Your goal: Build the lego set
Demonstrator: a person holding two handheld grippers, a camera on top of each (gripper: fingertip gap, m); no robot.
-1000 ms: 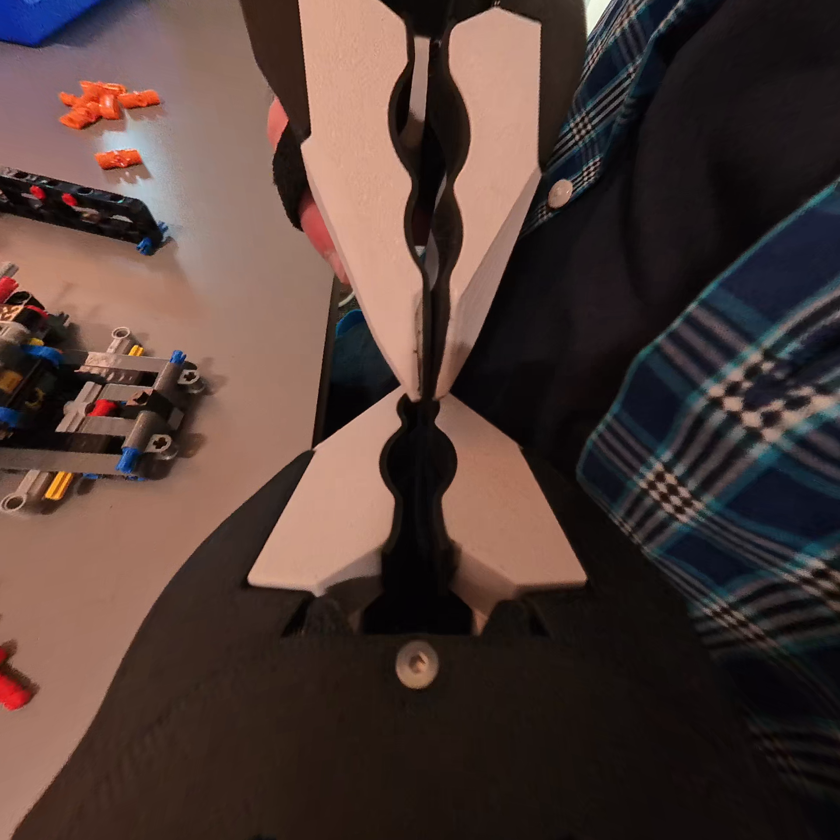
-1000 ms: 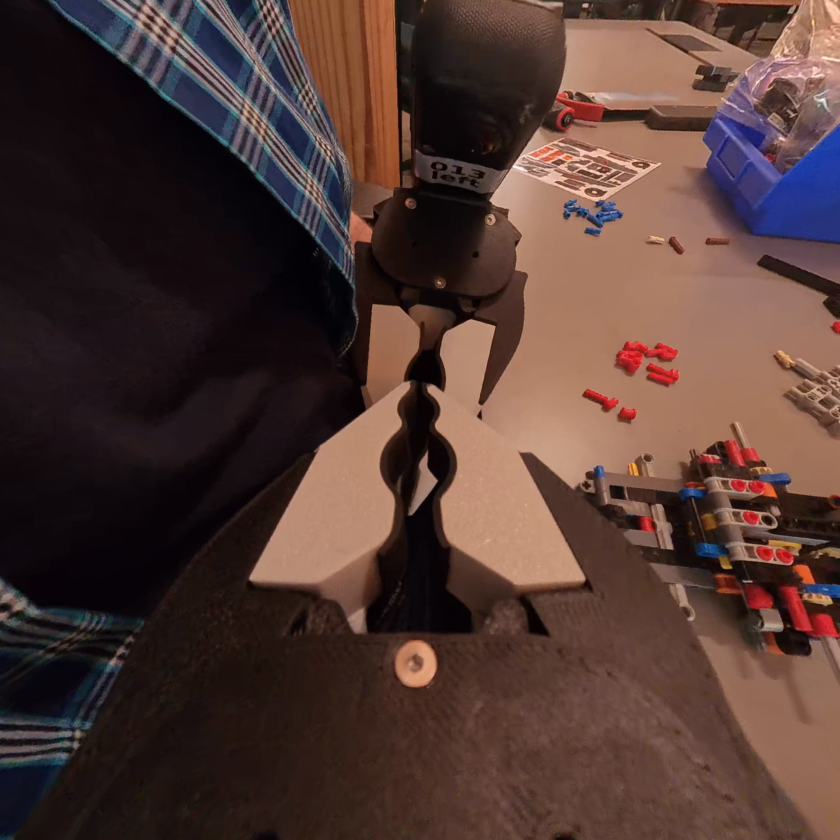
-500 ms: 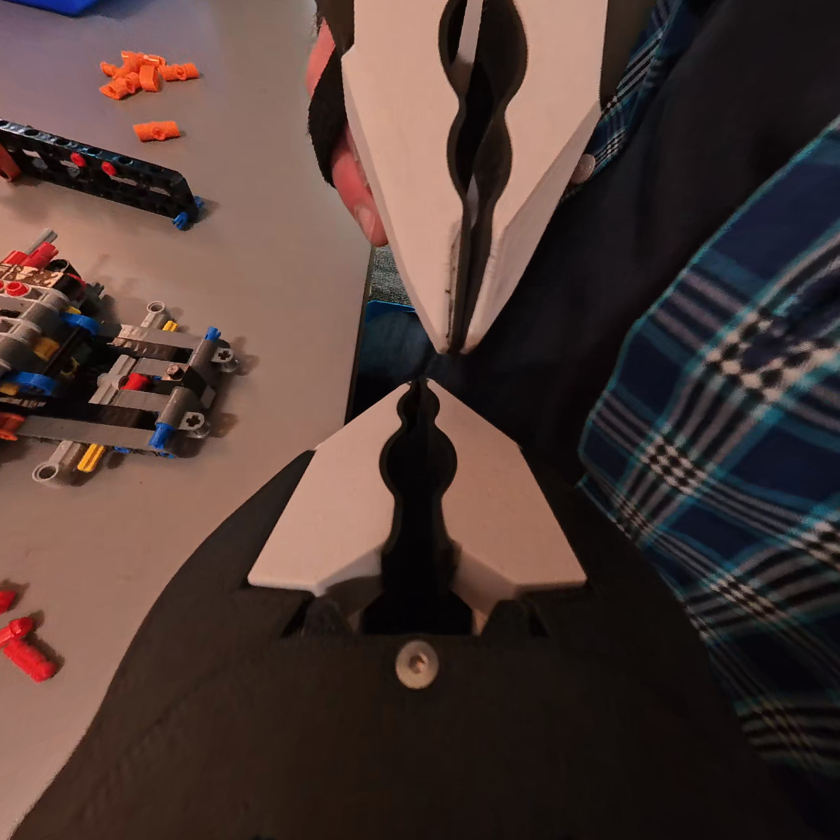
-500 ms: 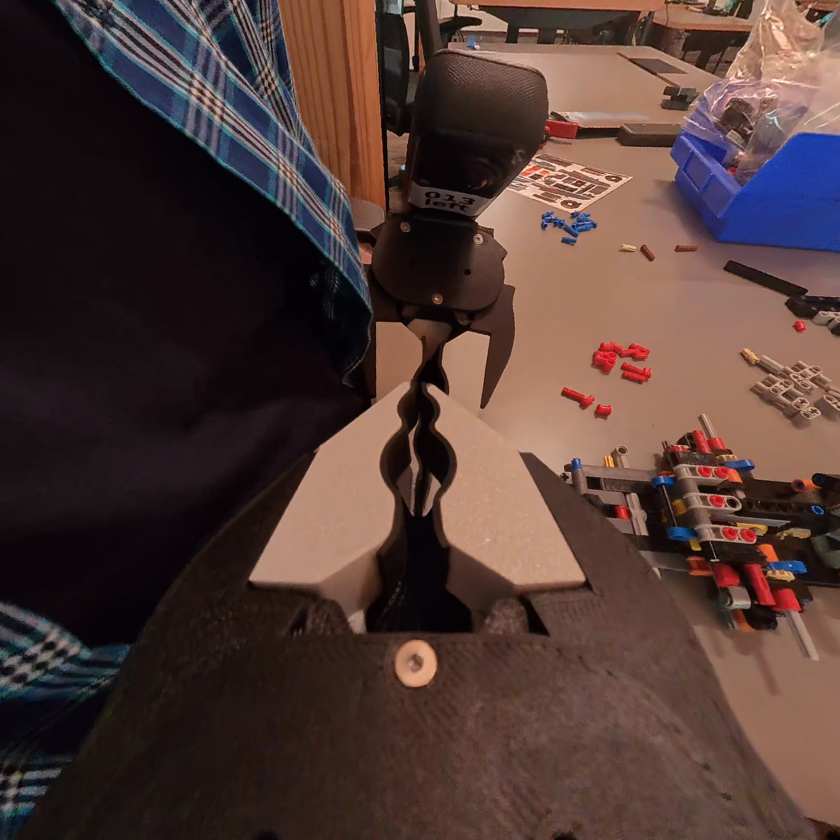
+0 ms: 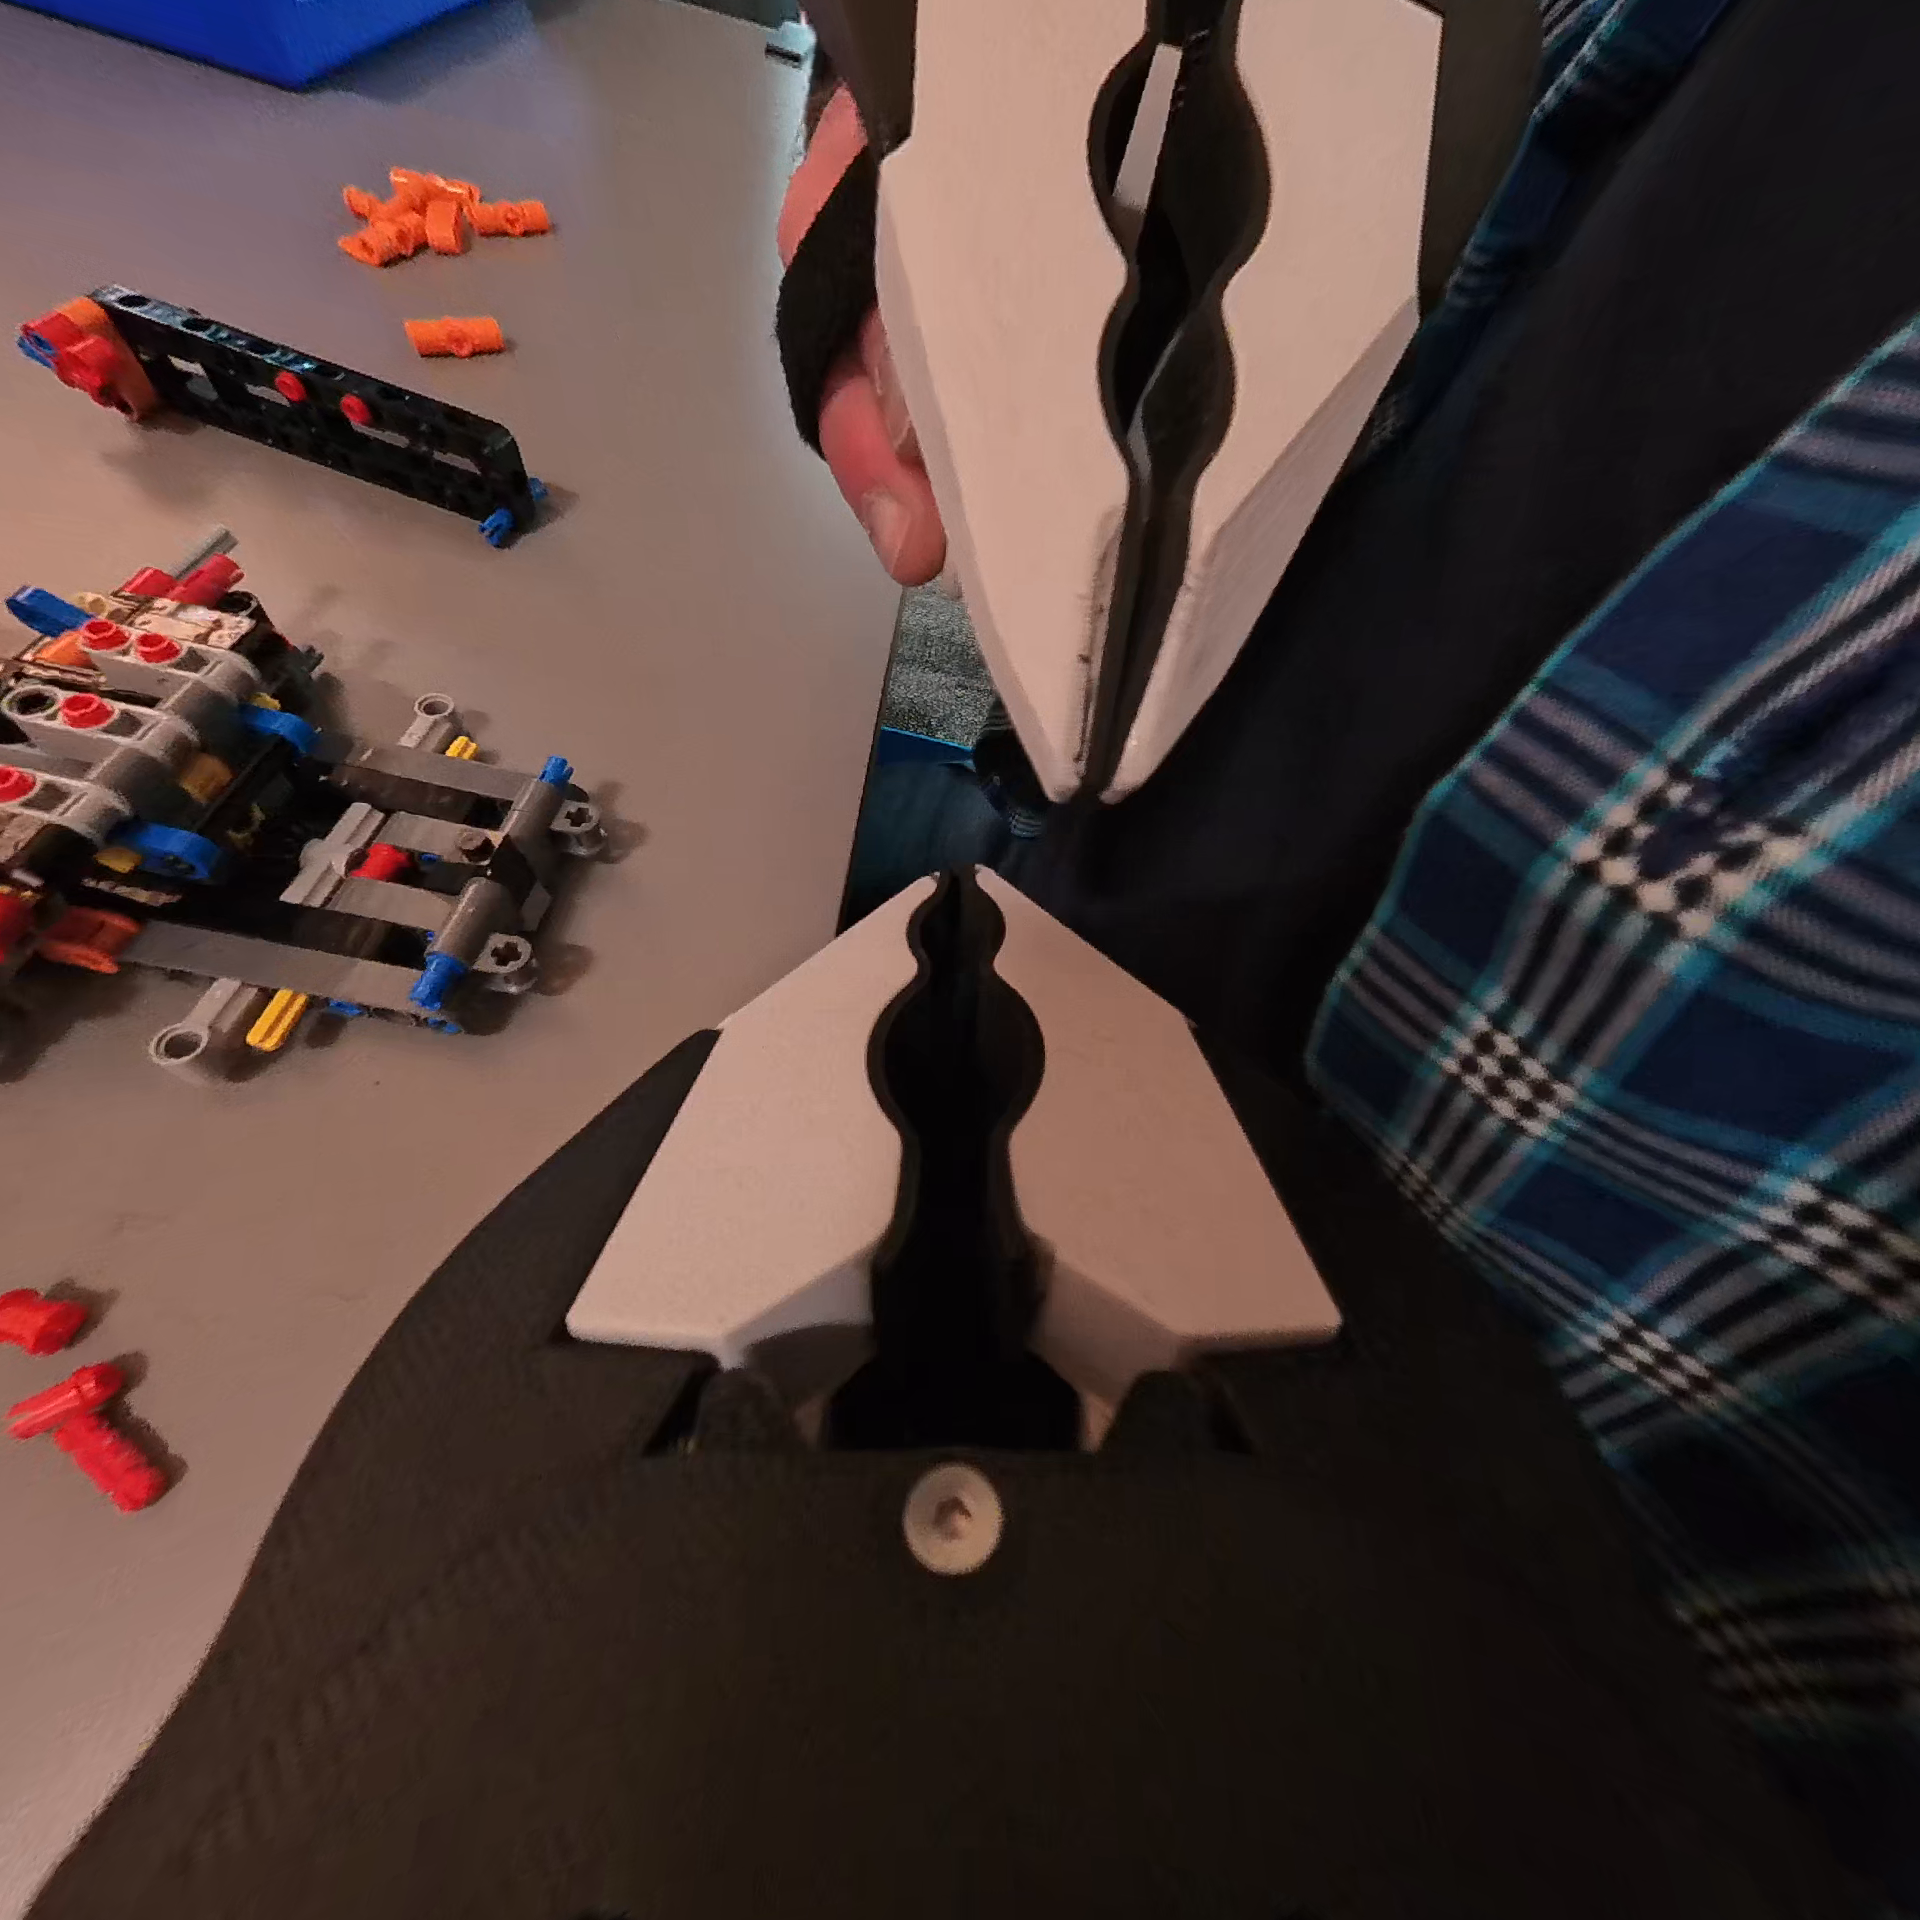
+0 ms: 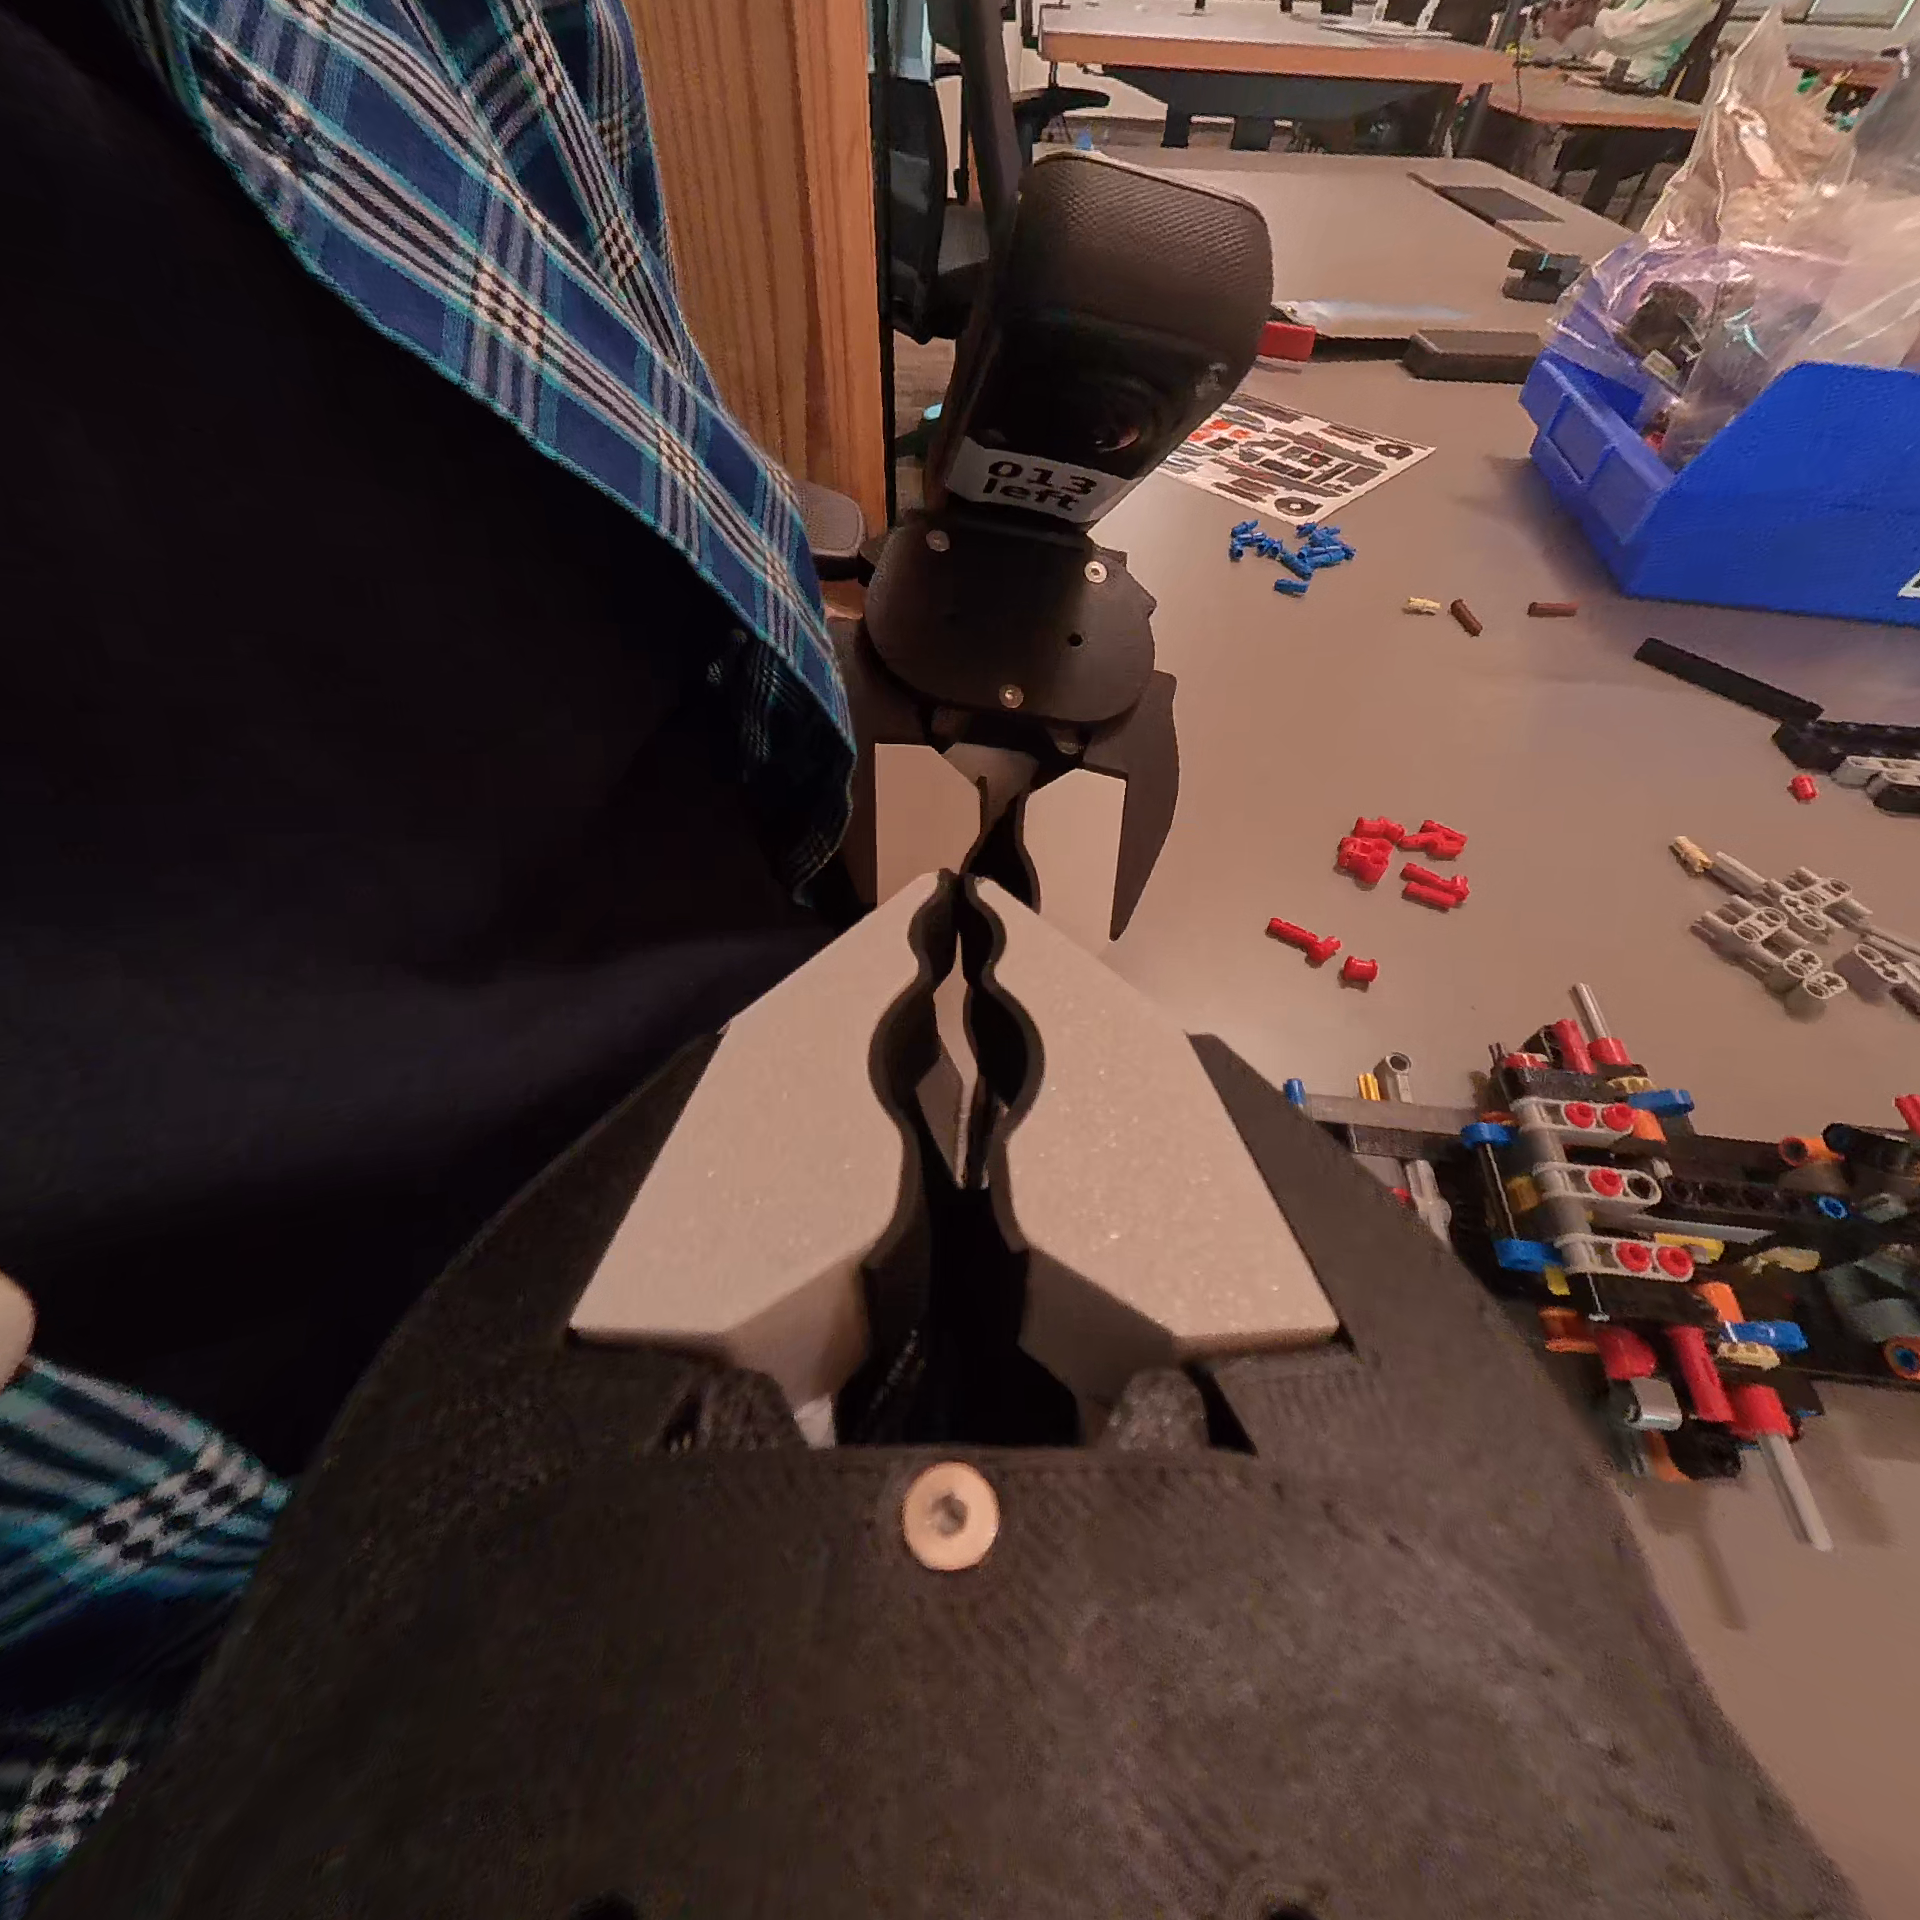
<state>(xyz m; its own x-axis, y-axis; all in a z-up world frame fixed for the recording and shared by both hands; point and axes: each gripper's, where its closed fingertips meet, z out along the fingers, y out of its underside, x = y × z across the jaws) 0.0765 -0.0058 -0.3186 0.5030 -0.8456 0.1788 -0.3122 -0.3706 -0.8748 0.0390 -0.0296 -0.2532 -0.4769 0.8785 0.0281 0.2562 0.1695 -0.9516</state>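
My left gripper [image 5: 956, 883] and my right gripper [image 6: 961, 883] are both shut with nothing between the fingers. They point at each other tip to tip off the table's near edge, in front of a person's dark top and plaid shirt. In the left wrist view the right gripper [image 5: 1086, 795] hangs just above my tips with a small gap. In the right wrist view the left gripper's camera housing [image 6: 1122, 343] stands beyond my tips. The partly built lego chassis [image 5: 260, 831] lies on the grey table [image 5: 644, 582]; it also shows in the right wrist view [image 6: 1662, 1226].
A black beam with red pins [image 5: 291, 405], orange connectors [image 5: 436, 218] and red pins [image 5: 83, 1423] lie near the chassis. Red pins [image 6: 1403, 852], blue pins [image 6: 1294, 545], grey connectors [image 6: 1808, 935], a sticker sheet [image 6: 1288, 457] and a blue bin [image 6: 1766, 499] lie farther off. A thumb [image 5: 873, 468] holds the right gripper. One gripper's finger ends stand about 7 centimetres off the other's.
The two shut grippers have drawn apart: their tips touched a second ago and now show a small gap. Both views have swung a little toward the table.
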